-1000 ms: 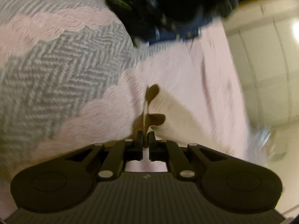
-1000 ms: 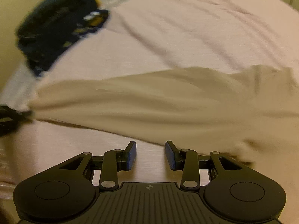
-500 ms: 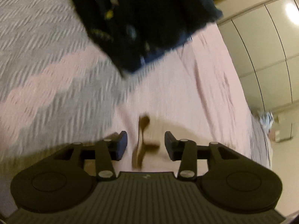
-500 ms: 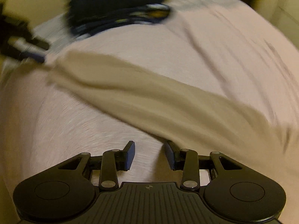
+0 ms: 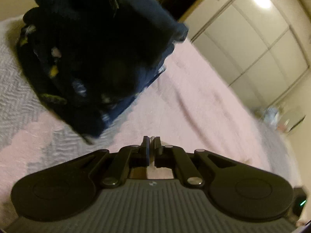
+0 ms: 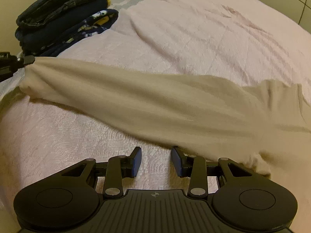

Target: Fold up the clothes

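- The beige garment (image 6: 147, 101) lies across the pink bedspread (image 6: 194, 29), drawn into a long band; its long axis runs from the far left, by the stack of dark folded clothes (image 6: 58, 17), down to the near right, where it widens and bunches.
- The left gripper (image 6: 29, 59) has the band's narrow far-left end; in its own view the jaws stand almost together with a sliver of pale cloth (image 5: 152, 138) between them, so it looks clamped on the garment.
- The right gripper (image 6: 155, 161) hovers with jaws apart and nothing in them; the band's near edge lies just ahead, touching or nearly touching the right-hand finger.
- My guess is the right one is nearer the loose wide end, so that grasp falls to it.
- Half a second ago the left jaws stood open around the cloth end; now they are closed on it, and the band sits lower and straighter across the right view.
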`<state>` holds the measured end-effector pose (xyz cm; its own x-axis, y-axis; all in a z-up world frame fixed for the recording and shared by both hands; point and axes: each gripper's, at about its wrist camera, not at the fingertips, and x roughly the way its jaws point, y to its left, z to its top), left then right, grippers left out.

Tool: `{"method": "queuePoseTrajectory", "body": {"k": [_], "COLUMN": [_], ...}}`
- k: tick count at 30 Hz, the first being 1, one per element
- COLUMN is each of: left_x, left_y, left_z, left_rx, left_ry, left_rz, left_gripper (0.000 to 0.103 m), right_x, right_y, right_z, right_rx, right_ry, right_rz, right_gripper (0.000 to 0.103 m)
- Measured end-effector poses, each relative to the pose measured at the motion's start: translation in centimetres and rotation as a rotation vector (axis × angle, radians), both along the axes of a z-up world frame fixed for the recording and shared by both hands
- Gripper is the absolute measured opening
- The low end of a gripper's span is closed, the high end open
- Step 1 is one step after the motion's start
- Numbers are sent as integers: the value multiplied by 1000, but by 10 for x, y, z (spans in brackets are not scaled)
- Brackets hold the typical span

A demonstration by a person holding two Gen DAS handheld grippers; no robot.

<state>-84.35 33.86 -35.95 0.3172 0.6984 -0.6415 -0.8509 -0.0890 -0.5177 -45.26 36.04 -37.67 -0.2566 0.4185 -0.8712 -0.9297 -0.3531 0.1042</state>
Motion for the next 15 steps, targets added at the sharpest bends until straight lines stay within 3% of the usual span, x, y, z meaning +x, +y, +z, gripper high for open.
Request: {"method": "queuePoseTrajectory", "body": {"k": [2,4,8,11,13,15], "left_x": [4,4,-13,-16,-6,15], "left_y": [9,14,1,-24,-36,-37], "left_z": [-19,-28,-18,-3,15,31], "left_rx": [-85,-112,-119,-180,-159,-120], "left_ry": [34,14,-105,-170,-142,-60], "left_rz": [-18,-2,113,197,196,137], "left_gripper": [4,7,26,26,26,26], "right_x": [-1,-1,4,14,22,32], "right_y": [-1,-1,-2,-6,-6,-7], "right_z": [-2,-3,0,5,9,15], "right_rx": [2,6,0,-8,4,53], "right_ry": [0,-2,12,42,74,98], "right_rz": [-7,-11,-16,-58,-111,-182], "right_gripper": [38,38,38,38,38,38]}}
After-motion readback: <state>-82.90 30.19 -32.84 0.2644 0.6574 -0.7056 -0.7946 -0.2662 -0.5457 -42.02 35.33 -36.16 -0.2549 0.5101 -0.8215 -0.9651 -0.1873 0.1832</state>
